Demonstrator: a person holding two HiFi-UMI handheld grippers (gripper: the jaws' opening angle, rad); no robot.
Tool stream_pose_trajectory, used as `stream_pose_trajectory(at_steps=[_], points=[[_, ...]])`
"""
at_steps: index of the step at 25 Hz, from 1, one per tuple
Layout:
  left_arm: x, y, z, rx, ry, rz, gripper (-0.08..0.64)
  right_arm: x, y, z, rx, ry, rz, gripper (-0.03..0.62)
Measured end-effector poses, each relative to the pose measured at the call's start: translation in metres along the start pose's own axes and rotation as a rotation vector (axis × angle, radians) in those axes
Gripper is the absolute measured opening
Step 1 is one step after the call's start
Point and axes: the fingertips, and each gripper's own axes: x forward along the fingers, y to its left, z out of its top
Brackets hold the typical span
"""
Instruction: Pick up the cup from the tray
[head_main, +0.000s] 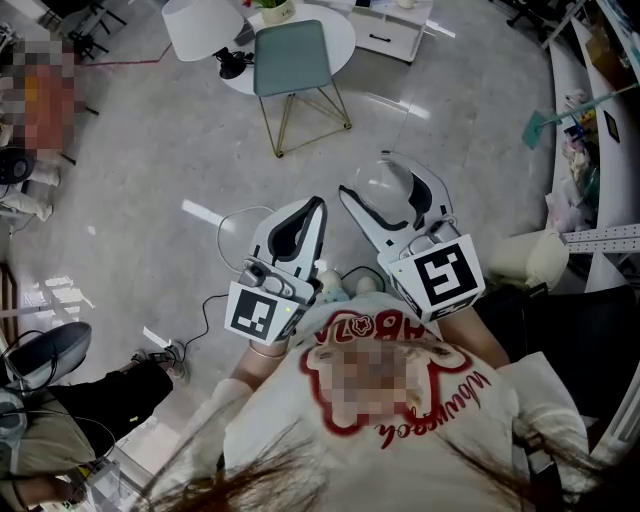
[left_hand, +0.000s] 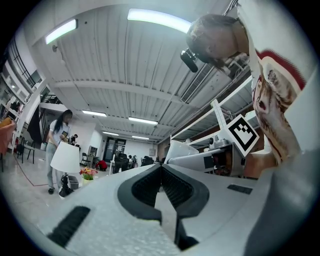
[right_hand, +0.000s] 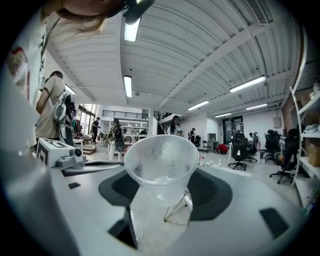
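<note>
The clear cup (right_hand: 161, 159) is held between the jaws of the right gripper (head_main: 372, 180), which are closed on its sides; this is seen plainly in the right gripper view, where the wide rim lies above the narrower base and the dark pads press in from either side. In the head view the cup shows only as a faint clear shape between those jaws, raised in front of the person's chest, well above the grey floor (head_main: 150, 170). The left gripper (head_main: 318, 206) is held just beside the right one, and in the left gripper view its jaws are seen brought together with nothing between them. A teal chair (head_main: 290, 58) at a round white table (head_main: 342, 30) and a white lamp (head_main: 200, 25) are shown on the floor below in the head view. The lamp is seen from the side in the left gripper view, with flowers (left_hand: 88, 173) near it and the right gripper's marker cube (left_hand: 244, 135) at the right. Office chairs (right_hand: 239, 145) and standing people are shown far off only in the right gripper view.
</note>
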Motion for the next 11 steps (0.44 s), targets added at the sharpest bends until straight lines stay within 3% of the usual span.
stream_pose_trajectory(at_steps=[11], points=[[-0.0041,0.0024,0.0039,0.016,-0.004,0.024,0.014,0.0022,0.0062,0.0002,-0.003,0.0,0.026,0.296]])
